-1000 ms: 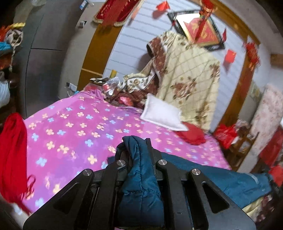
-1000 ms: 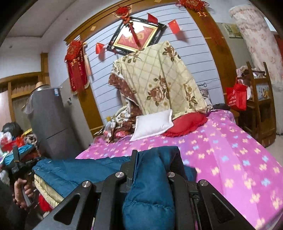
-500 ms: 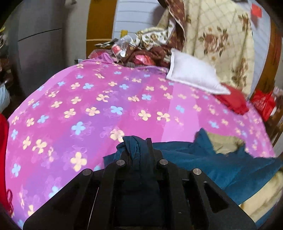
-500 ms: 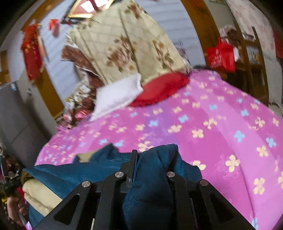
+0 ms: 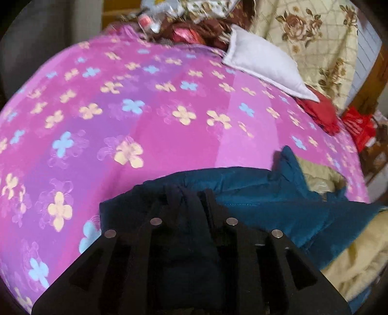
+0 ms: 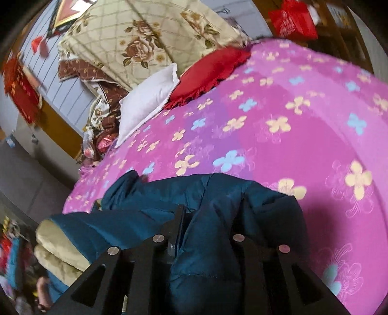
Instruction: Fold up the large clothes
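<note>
A teal padded coat (image 5: pixel 266 191) with cream lining (image 5: pixel 351 261) lies along the near edge of the pink flowered bedspread (image 5: pixel 145 109). My left gripper (image 5: pixel 190 193) points down at the bed. Its jaws are opening, and a dark fold of the coat is still bunched between them. In the right wrist view the coat (image 6: pixel 145 213) spreads leftward, with its cream lining (image 6: pixel 55 249) rolled at the bed's edge. My right gripper (image 6: pixel 211 206) has a thick fold of coat filling the gap between its opening jaws, low over the bedspread (image 6: pixel 315 121).
A white pillow (image 5: pixel 262 60) and a red cushion (image 5: pixel 320 114) lie at the head of the bed, below a beige floral quilt (image 5: pixel 310 36). A red bag (image 6: pixel 291 19) hangs beyond the bed. A person's hand (image 6: pixel 43 290) shows at the lower left.
Both grippers have come down and tipped toward the bed, carrying the coat's edge with them. The coat now rests on the bedspread, and the wall decorations have left the views.
</note>
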